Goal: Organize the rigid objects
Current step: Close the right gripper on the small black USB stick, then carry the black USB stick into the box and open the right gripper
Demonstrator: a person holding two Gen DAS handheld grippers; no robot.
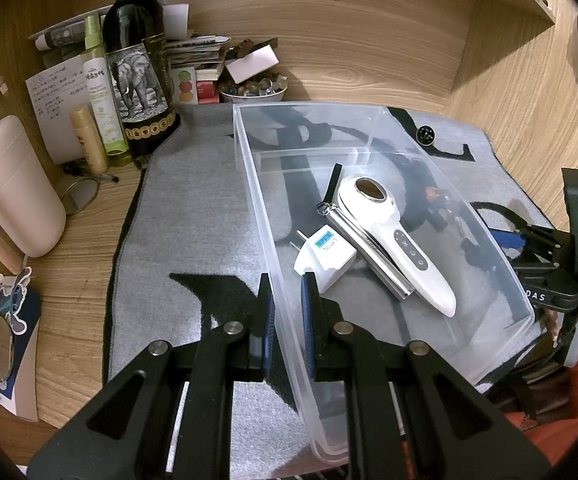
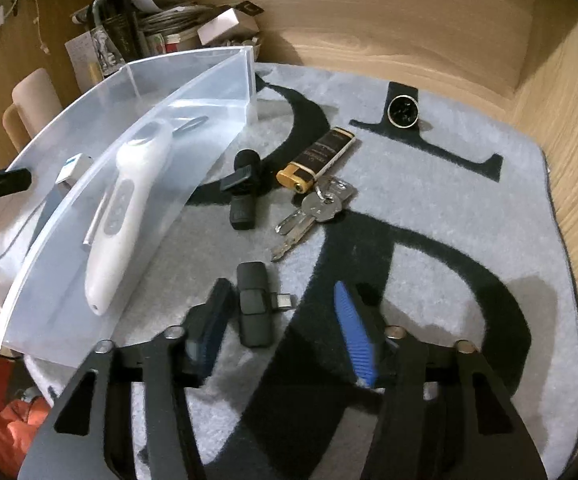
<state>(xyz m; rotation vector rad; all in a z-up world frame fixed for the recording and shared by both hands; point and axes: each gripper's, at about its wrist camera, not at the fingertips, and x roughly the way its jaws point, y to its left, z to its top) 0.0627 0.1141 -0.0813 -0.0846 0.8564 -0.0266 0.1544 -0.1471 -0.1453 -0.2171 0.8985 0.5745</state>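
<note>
- The left gripper (image 1: 285, 300) has narrow jaws, one on each side of the near wall of the clear bin (image 1: 267, 216); whether the pads press the wall I cannot tell.
- Just past those jaws, inside the bin, lie a white plug (image 1: 325, 258), a metal tube (image 1: 365, 252) and a white handheld device (image 1: 401, 236); the device's long axis runs away from the jaws, head at the far end.
- The right gripper (image 2: 285, 320) has wide jaws with nothing clamped.
- Between its fingers lies a small black dongle (image 2: 253, 304), long axis pointing away, its connector sticking out toward the blue-padded finger.
- Beyond it lie keys (image 2: 313, 212), a clip mic (image 2: 243, 192), a lighter (image 2: 317, 160) and, farthest, a round compass (image 2: 403, 111).
- All of these rest on a grey rug (image 2: 449, 208) with black letters, on a wooden desk (image 1: 73, 288).
- Off the left jaws' side stand a mug (image 1: 13, 188) and a wine bottle (image 1: 137, 60).
</note>
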